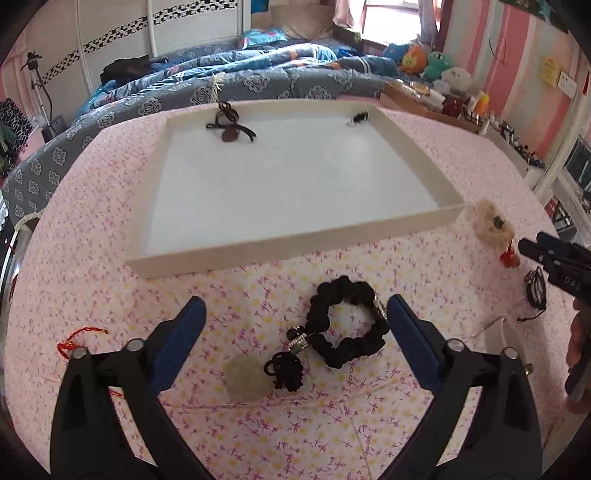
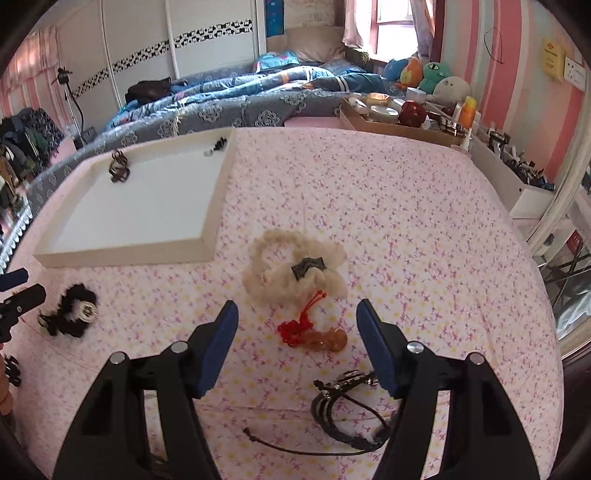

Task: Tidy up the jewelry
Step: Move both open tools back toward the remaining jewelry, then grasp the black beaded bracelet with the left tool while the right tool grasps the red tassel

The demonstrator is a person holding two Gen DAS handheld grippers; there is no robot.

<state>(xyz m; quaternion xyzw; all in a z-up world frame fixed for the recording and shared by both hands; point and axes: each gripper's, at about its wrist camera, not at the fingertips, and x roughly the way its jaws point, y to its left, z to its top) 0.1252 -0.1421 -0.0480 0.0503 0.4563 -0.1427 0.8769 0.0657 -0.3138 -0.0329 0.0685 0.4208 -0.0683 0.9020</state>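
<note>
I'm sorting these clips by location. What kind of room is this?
Most likely a bedroom: a rumpled blue quilt covers a bed behind the floral-clothed table, and stuffed toys sit by the window.

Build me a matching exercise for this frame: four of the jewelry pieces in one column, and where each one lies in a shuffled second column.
Items
1. black braided bracelet
2. red knotted charm
3. brown cord piece
4. fluffy cream scrunchie

Places
A. inside the white tray, near its far left corner
B. on the tablecloth between the open left gripper fingers
C. on the tablecloth just right of the tray's near corner
D. between the open right gripper fingers

Pairs: 1-B, 2-D, 3-A, 4-C
</note>
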